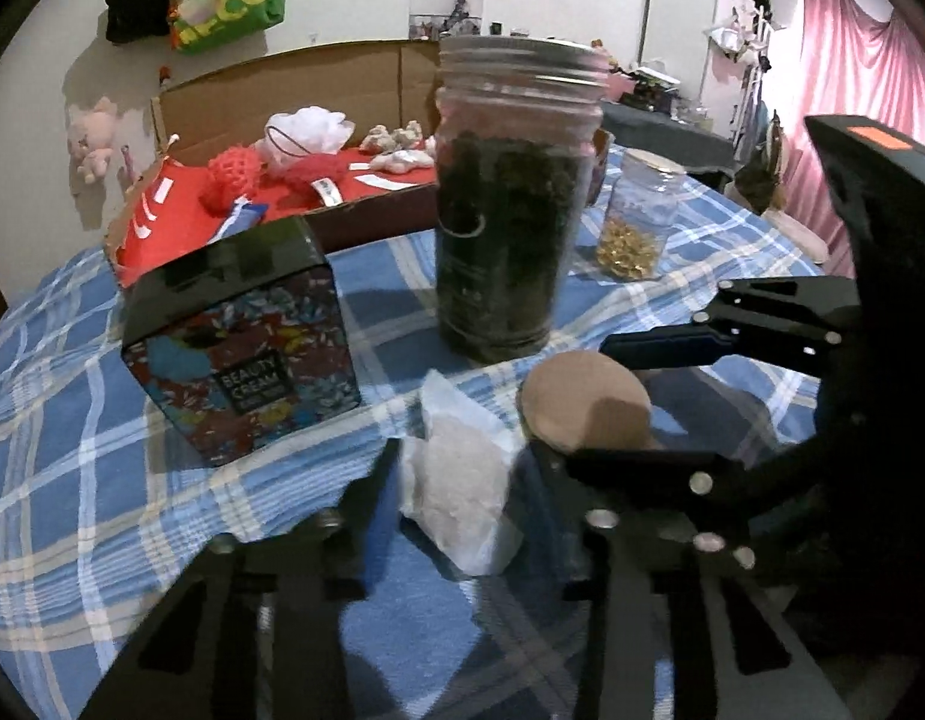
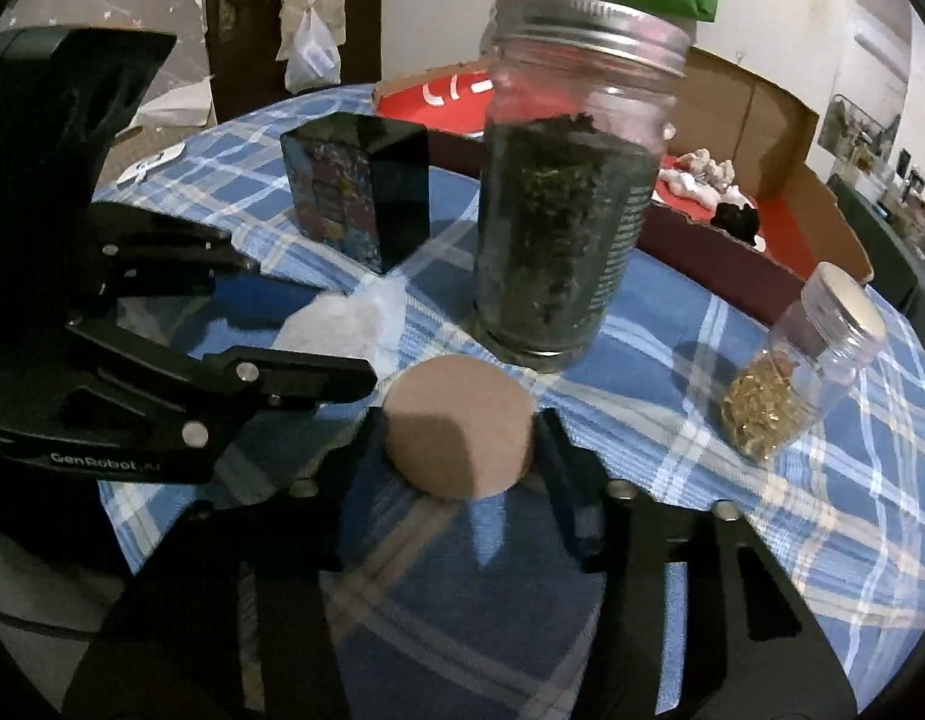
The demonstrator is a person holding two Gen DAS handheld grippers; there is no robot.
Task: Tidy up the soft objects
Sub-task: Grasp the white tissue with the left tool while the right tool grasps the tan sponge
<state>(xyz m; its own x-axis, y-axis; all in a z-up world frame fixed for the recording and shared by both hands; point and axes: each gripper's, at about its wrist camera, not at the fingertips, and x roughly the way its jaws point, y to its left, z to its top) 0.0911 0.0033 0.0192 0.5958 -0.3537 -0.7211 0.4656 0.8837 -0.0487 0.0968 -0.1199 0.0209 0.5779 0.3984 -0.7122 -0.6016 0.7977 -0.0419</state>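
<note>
**2 soft pieces between 2 pairs of tongs**

On the bench, covered by a blue plaid cloth (image 1: 72, 450), we have our left tongs (image 1: 462, 480) straddling a white, crinkly soft packet (image 1: 456, 498); its long axis runs roughly along the fingers, and the gap looks narrow around it, though we cannot tell whether the pads are pressing. Just to its right lies a tan round sponge pad (image 2: 459, 426), matte and smooth. Our right tongs (image 2: 459, 450) sit either side of it, close to its edges; contact is unclear. So each hand is nearest its own piece.

Behind them stand hard things: a glass jar of dark dried leaves (image 1: 510, 210), a glossy Beauty Cream box (image 1: 240, 336) and a small jar of gold capsules (image 2: 792, 372). Farther back, the cardboard box (image 1: 294, 90) with a red lining holds mesh puffs; we judge it the likely destination.
</note>
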